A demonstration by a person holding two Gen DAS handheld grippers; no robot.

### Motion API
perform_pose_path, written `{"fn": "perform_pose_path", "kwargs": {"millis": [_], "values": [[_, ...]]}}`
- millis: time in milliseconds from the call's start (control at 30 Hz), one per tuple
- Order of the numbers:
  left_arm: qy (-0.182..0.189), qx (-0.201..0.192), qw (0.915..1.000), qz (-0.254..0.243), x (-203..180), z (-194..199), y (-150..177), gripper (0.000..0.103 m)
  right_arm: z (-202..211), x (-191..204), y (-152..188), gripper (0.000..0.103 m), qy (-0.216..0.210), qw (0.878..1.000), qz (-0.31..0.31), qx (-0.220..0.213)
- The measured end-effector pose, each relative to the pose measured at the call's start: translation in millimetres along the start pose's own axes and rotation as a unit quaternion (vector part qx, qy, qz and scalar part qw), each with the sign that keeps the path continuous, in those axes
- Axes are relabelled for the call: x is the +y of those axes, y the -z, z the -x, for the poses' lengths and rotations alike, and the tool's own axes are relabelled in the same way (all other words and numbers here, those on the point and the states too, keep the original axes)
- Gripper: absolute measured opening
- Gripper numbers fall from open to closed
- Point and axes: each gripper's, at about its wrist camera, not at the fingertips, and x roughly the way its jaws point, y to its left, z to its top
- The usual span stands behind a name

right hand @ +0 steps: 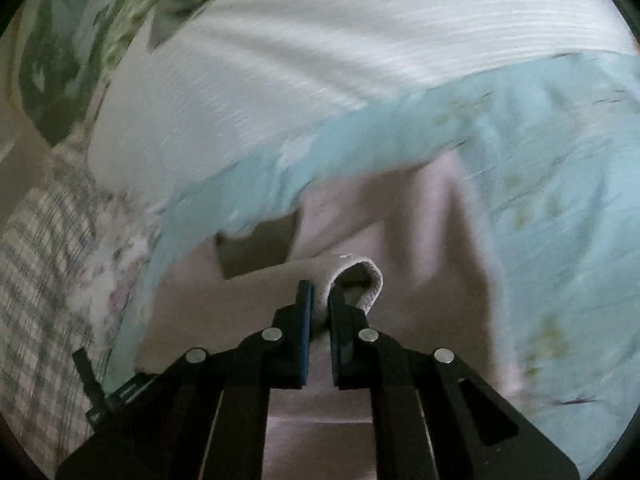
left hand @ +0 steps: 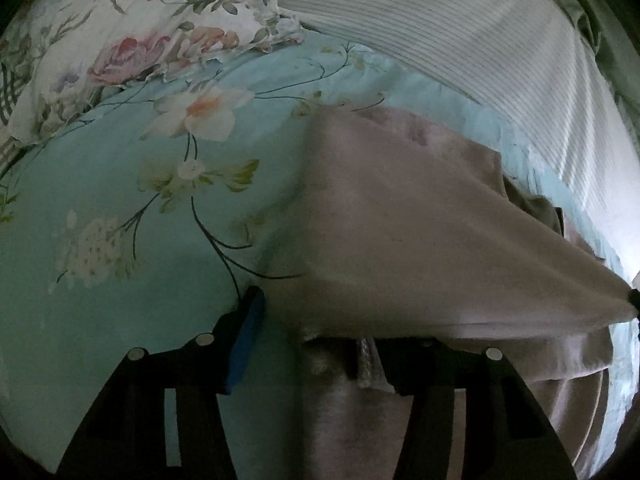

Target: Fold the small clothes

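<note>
Both grippers lift the pink garment (left hand: 400, 240) off the floral sheet (left hand: 120, 200) — right gripper (right hand: 320, 300) pinching its hem, left gripper (left hand: 316, 328) spread wide, cloth draped over one finger — so level, even tension suits the fold.

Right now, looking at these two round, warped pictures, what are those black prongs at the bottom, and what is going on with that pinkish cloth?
No robot arm here: a person holds a two-finger pincer in each hand, with a wide-angle camera on each looking along the fingers. One picture comes from the left gripper, whose fingers stand apart, the cloth draped over one of them. The other comes from the right gripper, pinched shut on a thick hem of the pinkish garment. The garment lies partly lifted over a light blue flowered bedsheet. Beyond it sit a white ribbed cover and a flowered pillow.
</note>
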Motion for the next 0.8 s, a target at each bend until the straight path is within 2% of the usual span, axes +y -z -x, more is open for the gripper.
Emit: {"fn": "perform_pose_path", "kwargs": {"millis": [133,267,400,500,533,633,733,767,800], "values": [[-0.011,-0.005,0.9997,-0.019,-6,1,2,0.052,-5,-41,5,0.009,0.031,0.999,-0.036,0.019],[-0.007,-0.01,0.9997,-0.019,-1,5,2,0.047,-15,-48,17,0.008,0.047,0.998,-0.03,0.034],[0.0,-0.01,0.9997,0.022,17,8,-1,0.041,-5,-48,15,0.008,0.067,0.998,-0.02,0.004],[-0.003,-0.007,0.9999,0.008,15,8,2,0.038,-12,-51,15,0.008,0.084,0.996,-0.006,0.019],[0.001,-0.01,0.9999,0.004,13,10,2,0.034,-13,-51,15,0.008,0.087,0.996,-0.004,0.018],[0.028,-0.013,0.9995,-0.007,7,16,4,0.03,-6,-54,15,0.008,0.09,0.996,-0.013,0.003],[0.028,-0.007,0.9992,-0.028,2,14,4,0.028,3,-49,10,0.008,0.079,0.997,-0.017,-0.017],[0.035,-0.008,0.9989,-0.031,3,15,3,0.01,8,-48,9,0.008,0.079,0.996,-0.014,-0.025],[0.046,-0.012,0.9984,-0.031,3,17,3,0.007,10,-47,8,0.008,0.08,0.996,-0.011,-0.028]]}}
